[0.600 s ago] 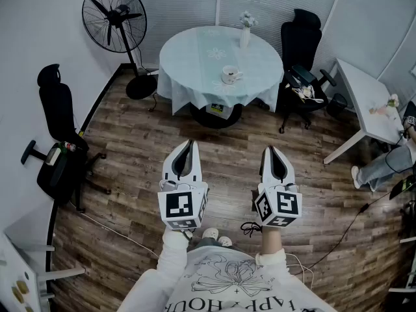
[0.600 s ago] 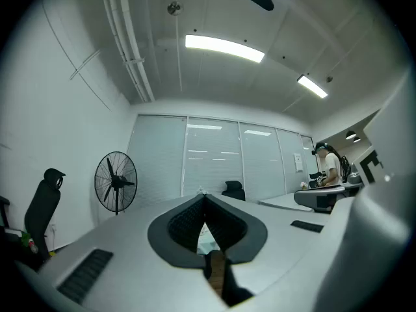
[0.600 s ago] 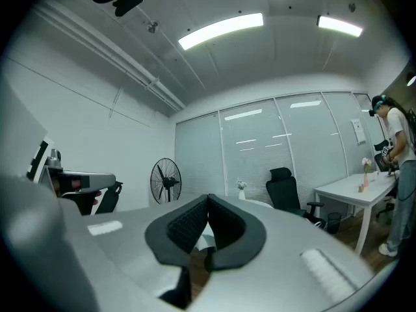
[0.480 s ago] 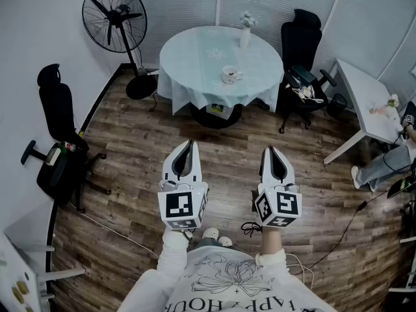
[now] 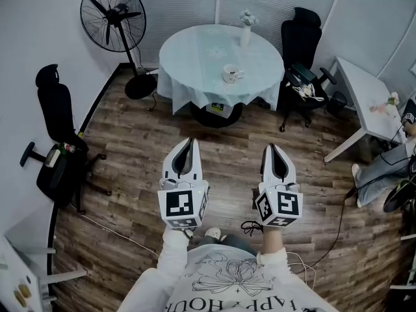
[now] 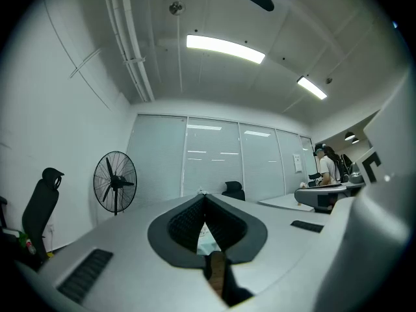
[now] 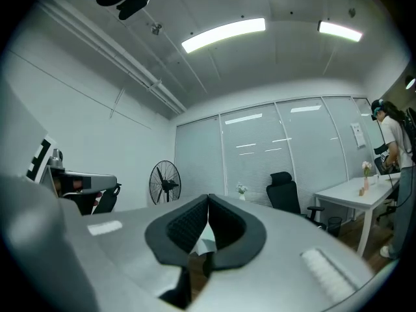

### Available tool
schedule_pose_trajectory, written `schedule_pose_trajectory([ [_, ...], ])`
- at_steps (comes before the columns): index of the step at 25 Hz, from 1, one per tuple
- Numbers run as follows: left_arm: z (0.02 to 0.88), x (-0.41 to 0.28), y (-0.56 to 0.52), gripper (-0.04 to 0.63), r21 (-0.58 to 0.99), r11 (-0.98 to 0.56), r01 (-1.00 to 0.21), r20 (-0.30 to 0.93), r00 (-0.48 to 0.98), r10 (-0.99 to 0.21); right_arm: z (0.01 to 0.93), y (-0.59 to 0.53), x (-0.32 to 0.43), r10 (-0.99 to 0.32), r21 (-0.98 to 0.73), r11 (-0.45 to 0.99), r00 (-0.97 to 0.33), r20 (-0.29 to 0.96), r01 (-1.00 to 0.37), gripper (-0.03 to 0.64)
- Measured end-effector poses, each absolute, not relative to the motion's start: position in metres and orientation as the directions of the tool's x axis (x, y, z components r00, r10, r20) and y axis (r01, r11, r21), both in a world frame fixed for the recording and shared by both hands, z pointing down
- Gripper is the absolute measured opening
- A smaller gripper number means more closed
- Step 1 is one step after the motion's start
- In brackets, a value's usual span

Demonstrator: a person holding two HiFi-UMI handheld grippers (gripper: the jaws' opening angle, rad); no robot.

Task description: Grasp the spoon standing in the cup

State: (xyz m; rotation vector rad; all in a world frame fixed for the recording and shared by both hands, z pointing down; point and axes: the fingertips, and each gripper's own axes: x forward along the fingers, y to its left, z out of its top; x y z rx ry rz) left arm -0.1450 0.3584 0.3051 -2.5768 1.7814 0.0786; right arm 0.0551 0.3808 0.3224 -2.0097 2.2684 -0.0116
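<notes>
- Both my claws are out in front of me. My left claw (image 5: 190, 142) and my right claw (image 5: 270, 148) are each pinched closed, tips touching, and nothing is held in them. They point flat ahead, side by side, above the wood floor (image 5: 130, 155).
- Across that floor stands the round table (image 5: 195, 51) with a pale cloth on it. It is well apart from both claws.
- A big fan (image 5: 112, 16) stands to the left of the table and a black chair (image 5: 302, 38) to the right. I think they are not in my way.
- On the table sits the cup (image 5: 231, 74), on the side nearer to me and a bit right of the middle. A thin vase (image 5: 245, 34) stands behind it, close to the far edge.
- The spoon should be standing in that cup, but from here it is too small for me to see.
- I think I am only at the very start, and nothing has been grabbed yet.
- Next I need to get close to the table. Then I open one claw, most likely the right one, since the cup is more on that side. I put the two tips around the spoon's handle and squeeze gently, so the cup does not tip over.
</notes>
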Motion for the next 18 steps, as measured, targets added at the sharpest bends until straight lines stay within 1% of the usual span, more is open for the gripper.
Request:
schedule_pose_trajectory([
  [3,0.31,-0.148,0.359,0.006,0.026,-0.353,-0.935,-0.039,0.352,-0.935,0.324,0.383,0.051,-0.989,-0.082,0.132,-0.125,-0.081,-0.988,0.015],
  [5,0.312,-0.149,0.358,0.006,0.027,-0.353,-0.935,-0.035,0.352,-0.935,0.325,0.383,0.049,-0.988,-0.085,0.137,-0.13,-0.082,-0.987,0.048],
  [18,0.323,-0.143,0.332,0.006,0.03,-0.34,-0.94,-0.017,0.34,-0.94,0.334,0.353,0.052,-0.985,-0.103,0.163,-0.157,-0.071,-0.981,0.063],
])
